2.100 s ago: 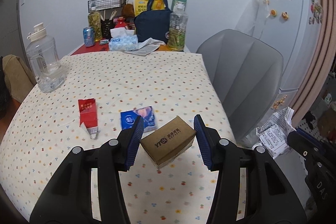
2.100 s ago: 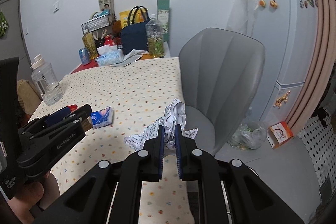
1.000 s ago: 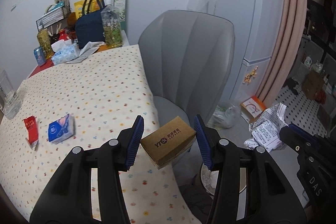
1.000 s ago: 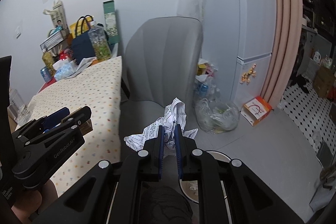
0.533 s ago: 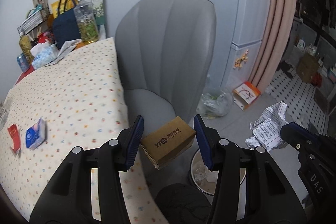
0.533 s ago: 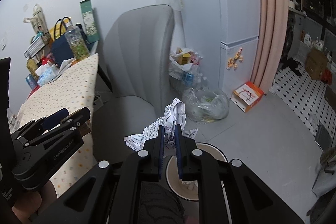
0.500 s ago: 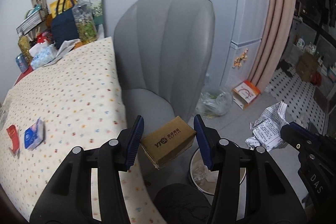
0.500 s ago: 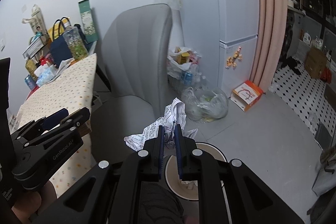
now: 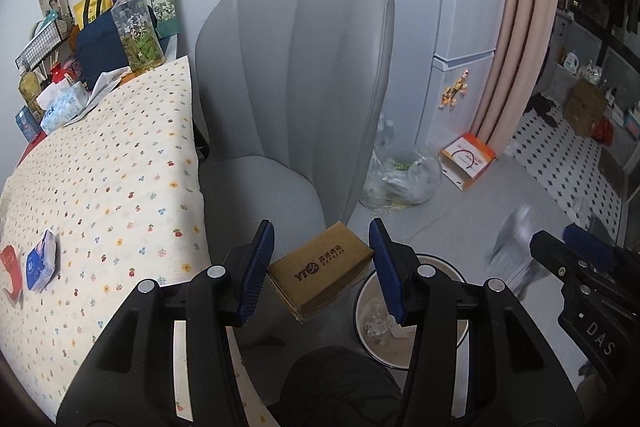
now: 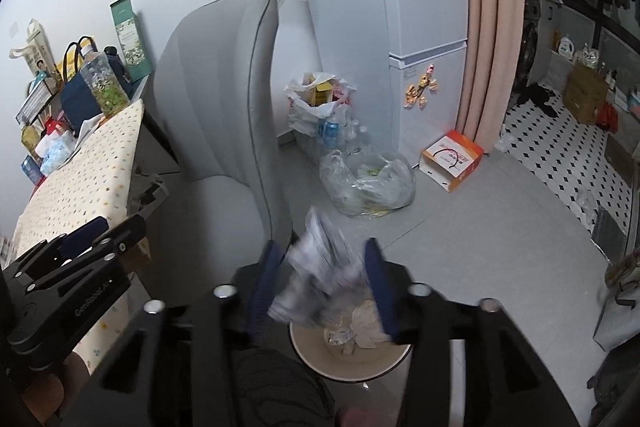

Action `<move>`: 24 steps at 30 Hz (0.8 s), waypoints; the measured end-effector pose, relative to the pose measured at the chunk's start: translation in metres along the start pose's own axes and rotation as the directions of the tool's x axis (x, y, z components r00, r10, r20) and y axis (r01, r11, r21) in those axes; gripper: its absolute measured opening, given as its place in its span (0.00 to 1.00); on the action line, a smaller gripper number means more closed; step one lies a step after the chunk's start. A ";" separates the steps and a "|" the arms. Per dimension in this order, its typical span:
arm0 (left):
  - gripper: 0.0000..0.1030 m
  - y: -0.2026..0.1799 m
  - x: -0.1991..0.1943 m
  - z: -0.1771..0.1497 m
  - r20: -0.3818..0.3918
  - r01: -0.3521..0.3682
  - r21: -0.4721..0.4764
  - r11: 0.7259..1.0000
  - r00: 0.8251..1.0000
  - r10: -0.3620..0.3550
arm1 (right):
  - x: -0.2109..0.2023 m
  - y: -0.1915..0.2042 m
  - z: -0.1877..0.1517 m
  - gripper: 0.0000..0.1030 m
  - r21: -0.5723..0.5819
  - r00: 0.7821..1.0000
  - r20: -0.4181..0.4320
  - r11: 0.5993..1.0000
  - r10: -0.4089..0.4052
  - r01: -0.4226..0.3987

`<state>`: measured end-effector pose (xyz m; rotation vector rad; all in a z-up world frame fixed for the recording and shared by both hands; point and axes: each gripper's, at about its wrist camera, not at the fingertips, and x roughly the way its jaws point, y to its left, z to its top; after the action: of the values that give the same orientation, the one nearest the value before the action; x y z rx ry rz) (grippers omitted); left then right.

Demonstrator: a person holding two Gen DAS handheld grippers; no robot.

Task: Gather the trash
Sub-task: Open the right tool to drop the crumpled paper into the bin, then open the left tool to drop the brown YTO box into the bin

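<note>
Dropping crumpled paper into the bin

The right gripper (image 10: 324,281) is opening, with the light, soft crumpled printed paper (image 10: 320,267) blurring between its jaws above the round white bin (image 10: 348,367) at lower centre. Only the left view is showing the left gripper (image 9: 320,269) clamping the stiff brown cardboard box (image 9: 320,269) by its sides.

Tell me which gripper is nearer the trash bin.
Right. The right gripper is above the trash bin, opening over blurred crumpled paper; the left gripper holds the cardboard box beside it.
</note>
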<state>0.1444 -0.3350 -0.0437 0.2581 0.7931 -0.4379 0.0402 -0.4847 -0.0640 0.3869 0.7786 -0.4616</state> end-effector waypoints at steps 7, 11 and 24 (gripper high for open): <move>0.48 0.001 -0.004 -0.002 0.002 -0.003 0.005 1.000 1.000 0.003 | -0.007 -0.013 -0.003 0.48 0.033 1.000 0.007 0.999 -0.008 0.008; 0.48 -0.004 -0.006 -0.002 0.004 0.004 0.014 1.000 1.000 -0.004 | -0.015 -0.019 -0.005 0.53 0.041 1.000 0.022 0.999 -0.013 0.012; 0.48 -0.057 0.006 0.001 -0.019 0.090 0.090 0.992 0.996 -0.089 | -0.037 -0.060 -0.006 0.63 0.101 0.994 0.050 0.991 -0.093 0.088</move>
<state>0.1217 -0.3876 -0.0514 0.3112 0.8030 -0.5577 -0.0180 -0.5224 -0.0507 0.4305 0.7241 -0.5953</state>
